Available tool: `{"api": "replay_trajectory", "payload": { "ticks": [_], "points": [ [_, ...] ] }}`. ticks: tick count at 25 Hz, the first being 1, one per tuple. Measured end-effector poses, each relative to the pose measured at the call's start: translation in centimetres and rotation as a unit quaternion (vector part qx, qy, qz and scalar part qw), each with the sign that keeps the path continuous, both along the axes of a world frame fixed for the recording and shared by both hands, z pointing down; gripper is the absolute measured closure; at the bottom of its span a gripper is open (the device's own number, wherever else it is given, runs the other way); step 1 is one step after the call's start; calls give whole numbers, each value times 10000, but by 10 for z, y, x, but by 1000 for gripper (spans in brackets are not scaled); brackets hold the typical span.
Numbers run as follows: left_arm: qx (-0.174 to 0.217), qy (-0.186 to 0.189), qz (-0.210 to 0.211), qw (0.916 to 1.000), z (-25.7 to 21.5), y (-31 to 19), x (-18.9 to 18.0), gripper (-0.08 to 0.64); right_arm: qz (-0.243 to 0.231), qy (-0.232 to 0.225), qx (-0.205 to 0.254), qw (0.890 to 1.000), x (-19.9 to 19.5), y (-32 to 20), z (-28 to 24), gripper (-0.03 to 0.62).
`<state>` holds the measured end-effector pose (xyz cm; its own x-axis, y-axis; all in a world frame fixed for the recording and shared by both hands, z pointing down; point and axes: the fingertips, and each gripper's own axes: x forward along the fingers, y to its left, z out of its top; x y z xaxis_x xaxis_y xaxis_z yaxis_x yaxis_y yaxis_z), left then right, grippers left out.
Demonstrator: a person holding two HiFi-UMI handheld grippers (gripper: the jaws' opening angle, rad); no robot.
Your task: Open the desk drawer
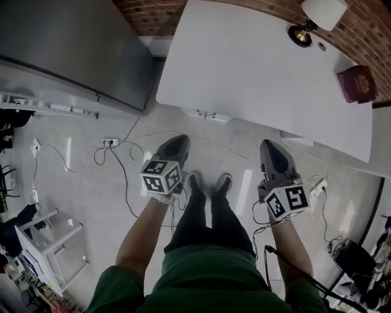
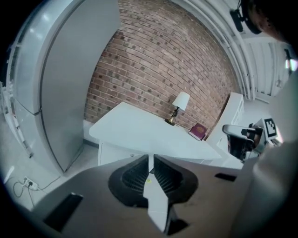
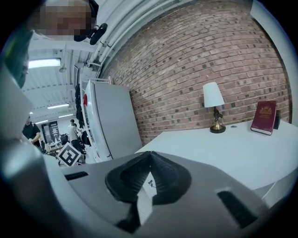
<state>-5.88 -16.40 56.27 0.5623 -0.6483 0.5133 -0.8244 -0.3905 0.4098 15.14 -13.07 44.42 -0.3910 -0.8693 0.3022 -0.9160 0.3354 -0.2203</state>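
A white desk (image 1: 244, 67) stands against a brick wall, ahead of the person's feet. Under its front edge a small metal handle (image 1: 206, 114) shows on the drawer front (image 2: 118, 155). My left gripper (image 1: 175, 147) hangs over the floor, short of the desk and a little left of the handle, jaws shut on nothing. My right gripper (image 1: 274, 156) hangs level with it to the right, also shut and empty. In the left gripper view the left gripper (image 2: 150, 159) points at the desk front. In the right gripper view the right gripper (image 3: 150, 155) looks across the desk top (image 3: 223, 148).
A lamp (image 1: 314, 18) and a dark red book (image 1: 357, 84) stand at the desk's far right. A tall grey cabinet (image 1: 79, 43) stands left of the desk. A power strip (image 1: 110, 142) and cables lie on the floor; a white rack (image 1: 49, 238) is at the lower left.
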Motion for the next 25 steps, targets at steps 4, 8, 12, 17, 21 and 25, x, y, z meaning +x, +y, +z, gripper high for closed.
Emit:
{"api": "replay_trajectory", "payload": {
  "ticks": [4,8,12,17,21,25],
  "points": [
    [-228,213,-28,9995,36,-5,1,529,66,82,-173,9998,-3,5,30,592],
    [-332,343,-116,9988,65,-15,-2,529,77,67,-242,9997,-9,4,54,592],
    [-230,357,-229,9988,94,-29,-7,529,35,28,-351,9994,-19,4,84,592],
    [-258,484,-271,9981,135,-47,0,529,1,-8,-462,9989,-24,5,122,592],
    [-556,990,-335,9930,173,-56,8,528,-58,45,-554,9984,-28,10,151,592],
    [-530,1183,-418,9907,191,-74,12,521,-97,55,-616,9980,-31,13,173,592]
  ]
}}
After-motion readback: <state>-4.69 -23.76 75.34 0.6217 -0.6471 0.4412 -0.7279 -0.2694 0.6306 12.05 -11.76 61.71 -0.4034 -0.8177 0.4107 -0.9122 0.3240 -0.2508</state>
